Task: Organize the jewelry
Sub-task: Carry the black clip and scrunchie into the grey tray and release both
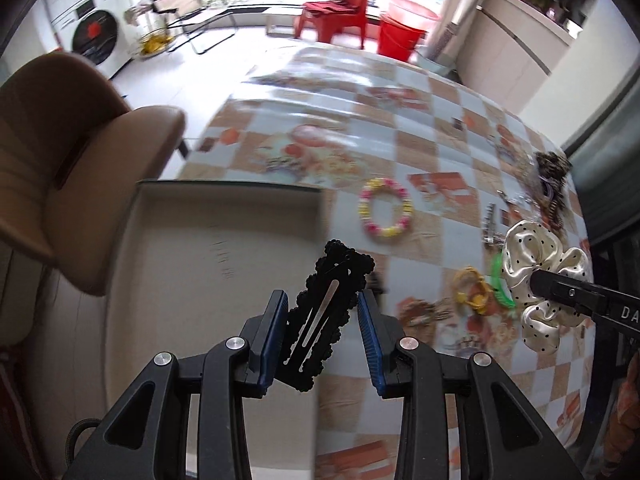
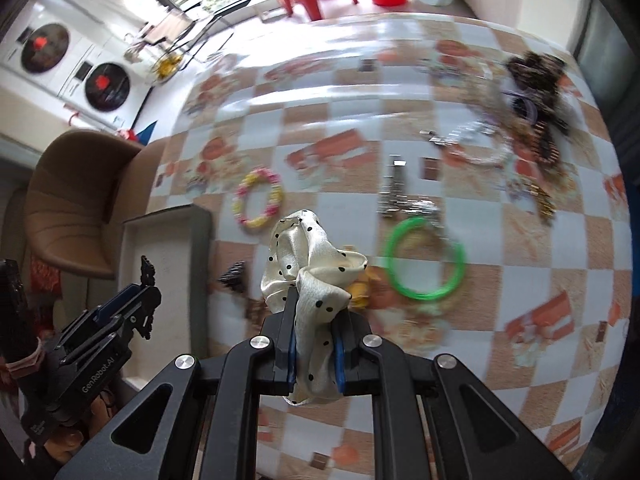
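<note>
The table items are smeared by motion blur; the dark heap [image 2: 536, 96] at the far right cannot be identified. "GenRobot.AI" is read on the left gripper [image 1: 323, 312], which is clamped on a black hair clip [image 1: 324, 312] above the tray [image 1: 168, 248]. A polka-dot scrunchie [image 2: 312, 280] is pinched in the nearly closed right gripper [image 2: 314, 344] above the checked tablecloth [image 2: 520, 280].

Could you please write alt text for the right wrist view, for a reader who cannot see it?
The right tongs grip a cream polka-dot scrunchie above a checked tablecloth. A green bangle, a pink-and-yellow bead bracelet and blurred jewelry lie on the cloth. At left, the left tongs hold a black hair clip near a shallow box.
</note>
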{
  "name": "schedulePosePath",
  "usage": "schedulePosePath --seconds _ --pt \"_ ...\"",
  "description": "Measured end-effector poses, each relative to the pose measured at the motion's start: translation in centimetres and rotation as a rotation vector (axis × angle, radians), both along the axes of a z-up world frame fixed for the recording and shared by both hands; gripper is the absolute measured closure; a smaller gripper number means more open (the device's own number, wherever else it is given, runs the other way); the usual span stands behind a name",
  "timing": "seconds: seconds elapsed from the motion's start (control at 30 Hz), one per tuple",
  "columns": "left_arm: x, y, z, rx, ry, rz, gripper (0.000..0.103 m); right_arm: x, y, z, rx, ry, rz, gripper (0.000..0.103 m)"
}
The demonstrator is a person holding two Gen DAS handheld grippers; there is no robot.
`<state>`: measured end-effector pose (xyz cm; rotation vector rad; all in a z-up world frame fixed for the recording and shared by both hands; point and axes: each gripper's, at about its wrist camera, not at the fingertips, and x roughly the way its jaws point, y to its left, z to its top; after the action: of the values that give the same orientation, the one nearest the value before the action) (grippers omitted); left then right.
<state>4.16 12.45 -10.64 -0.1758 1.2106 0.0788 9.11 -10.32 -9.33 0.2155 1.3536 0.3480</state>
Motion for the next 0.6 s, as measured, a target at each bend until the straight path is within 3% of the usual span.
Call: schedulePosePath --seconds 0.33,0.6 --pt "-0.7 9.1 -3.1 0.054 0.033 0.179 0.063 1.3 13.2 -0.9 0.049 0.006 0.196 0.088" --pt "0.7 12.0 -6.4 0.091 0.068 0.194 0.063 3.3 19.1 -3.7 0.044 0.048 0.227 0.088"
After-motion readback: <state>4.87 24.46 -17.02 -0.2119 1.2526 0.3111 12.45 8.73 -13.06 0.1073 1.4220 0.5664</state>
